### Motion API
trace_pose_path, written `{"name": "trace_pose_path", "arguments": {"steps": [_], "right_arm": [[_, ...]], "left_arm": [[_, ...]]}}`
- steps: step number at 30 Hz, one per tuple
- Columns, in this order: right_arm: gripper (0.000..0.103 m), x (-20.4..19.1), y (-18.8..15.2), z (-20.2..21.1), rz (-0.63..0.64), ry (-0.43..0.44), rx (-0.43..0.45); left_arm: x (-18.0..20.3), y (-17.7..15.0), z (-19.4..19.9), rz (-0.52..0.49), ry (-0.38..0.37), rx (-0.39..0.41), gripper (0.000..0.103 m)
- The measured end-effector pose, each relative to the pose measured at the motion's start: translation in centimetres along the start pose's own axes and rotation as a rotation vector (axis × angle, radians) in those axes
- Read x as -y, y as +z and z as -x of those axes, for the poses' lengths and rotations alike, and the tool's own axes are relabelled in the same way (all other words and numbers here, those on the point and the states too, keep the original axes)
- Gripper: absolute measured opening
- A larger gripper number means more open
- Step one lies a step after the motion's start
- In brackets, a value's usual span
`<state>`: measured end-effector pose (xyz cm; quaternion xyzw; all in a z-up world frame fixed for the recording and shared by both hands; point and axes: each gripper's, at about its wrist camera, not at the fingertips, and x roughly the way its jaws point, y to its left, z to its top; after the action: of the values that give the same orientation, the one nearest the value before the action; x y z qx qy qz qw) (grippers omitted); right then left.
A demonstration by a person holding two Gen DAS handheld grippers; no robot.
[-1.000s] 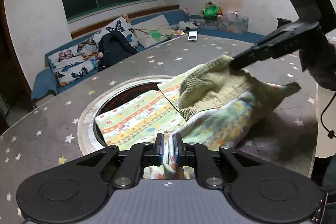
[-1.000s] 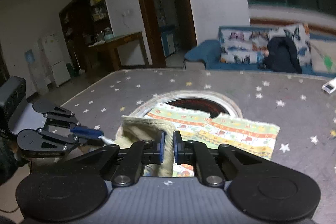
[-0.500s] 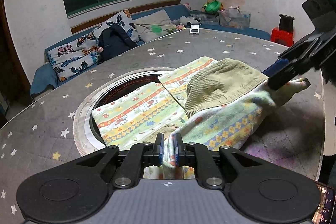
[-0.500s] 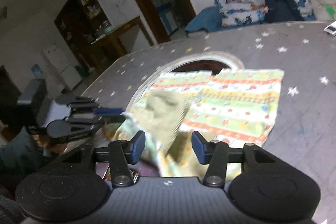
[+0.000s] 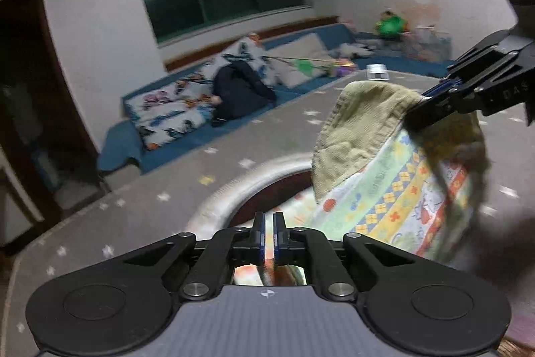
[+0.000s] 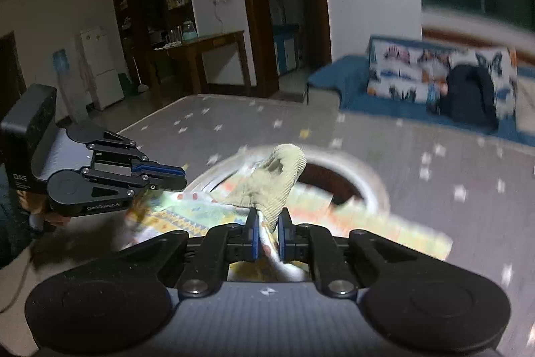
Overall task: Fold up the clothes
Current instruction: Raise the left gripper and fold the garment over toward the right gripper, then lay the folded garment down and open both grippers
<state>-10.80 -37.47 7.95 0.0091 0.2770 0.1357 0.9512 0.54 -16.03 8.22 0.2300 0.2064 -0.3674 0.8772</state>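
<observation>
A small patterned garment (image 5: 398, 196) with an olive corduroy lining (image 5: 357, 129) hangs lifted above the grey star-print table (image 5: 133, 216). My left gripper (image 5: 268, 233) is shut on one edge of the garment. My right gripper (image 6: 267, 235) is shut on another edge, with corduroy (image 6: 271, 179) bunched just ahead of it. In the left wrist view the right gripper (image 5: 418, 109) holds the cloth up at the right. In the right wrist view the left gripper (image 6: 180, 178) is at the left, level with the cloth. The frames are blurred by motion.
A round opening with a metal rim (image 5: 234, 189) sits in the table's middle, under the cloth. A blue sofa (image 5: 187, 109) with cushions and a dark backpack (image 5: 240, 89) stands behind the table. A small white box (image 5: 376, 71) lies at the far edge.
My right gripper, open half a second ago, has shut on the garment again. Both grippers have raised the cloth off the table. The left stayed shut.
</observation>
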Motion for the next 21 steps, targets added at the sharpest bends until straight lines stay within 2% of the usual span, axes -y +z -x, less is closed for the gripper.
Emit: {"name": "trace_pose_path", "arguments": {"steps": [5, 8, 11, 15, 18, 21], "right_arm": [[0.01, 1.8, 1.8, -4.2, 0.02, -0.074, 0.012], [0.015, 3.3, 0.9, -7.6, -0.008, -0.134, -0.025], [0.021, 4.5, -0.6, -9.1, -0.045, -0.192, -0.057], [0.026, 4.5, -1.5, -7.0, -0.055, -0.232, 0.0], [0.041, 4.5, -2.1, -4.6, -0.082, -0.232, 0.039], [0.041, 4.1, -3.6, -2.4, -0.1, -0.21, 0.047]], "left_arm": [[-1.2, 1.1, -5.1, 0.093, 0.081, -0.04, 0.005], [-1.6, 0.6, -7.5, 0.134, 0.115, -0.084, 0.005], [-1.8, -0.3, -8.3, 0.152, 0.133, -0.112, 0.007], [-2.1, -1.3, -7.5, 0.181, 0.146, -0.119, 0.009], [-1.9, -1.9, -6.0, 0.192, 0.146, -0.104, 0.009], [-0.8, -2.4, -4.2, 0.181, 0.107, -0.083, 0.009]]}}
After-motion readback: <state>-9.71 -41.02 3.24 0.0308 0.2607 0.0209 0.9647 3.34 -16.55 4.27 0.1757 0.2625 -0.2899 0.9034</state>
